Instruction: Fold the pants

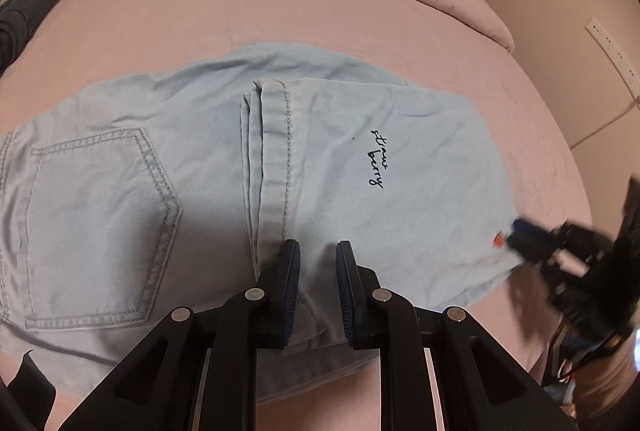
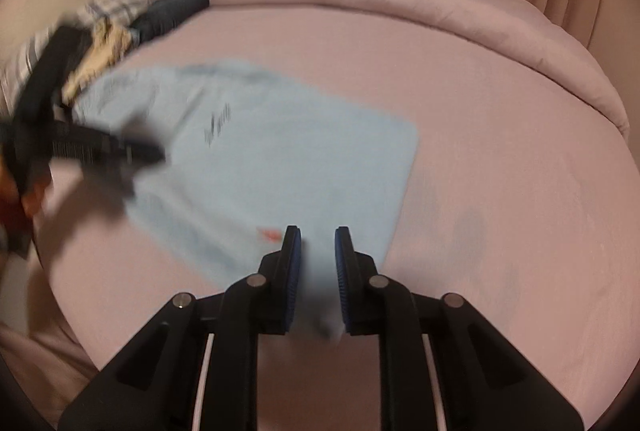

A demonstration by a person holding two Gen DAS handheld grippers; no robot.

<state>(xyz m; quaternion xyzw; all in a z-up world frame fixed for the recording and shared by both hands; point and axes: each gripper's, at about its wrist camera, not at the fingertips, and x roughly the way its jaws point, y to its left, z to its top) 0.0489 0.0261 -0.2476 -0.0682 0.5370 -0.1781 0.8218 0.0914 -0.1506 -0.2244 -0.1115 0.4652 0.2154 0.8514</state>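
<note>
A: Two grippers on the light blue pants [image 1: 328, 159], which lie on the pink bed sheet [image 1: 168, 23], legs already doubled over the seat; hem seam [image 1: 276, 159] runs up the middle.

B: Tool state?

A: Left gripper [image 1: 318, 251] jaws nearly closed, a ridge of fabric pinched between the pads at the near edge. Right gripper [image 2: 318, 235] likewise narrow, cloth between pads at the fold's near corner; view's blurred, grip looks real but can't confirm.

B: Tips for the next fold?

A: Prob. lift both ends level, keep all layers in the pinch, carry toward the back pocket [image 1: 100, 223], lay down w/o dragging. Edges should line up.
</note>
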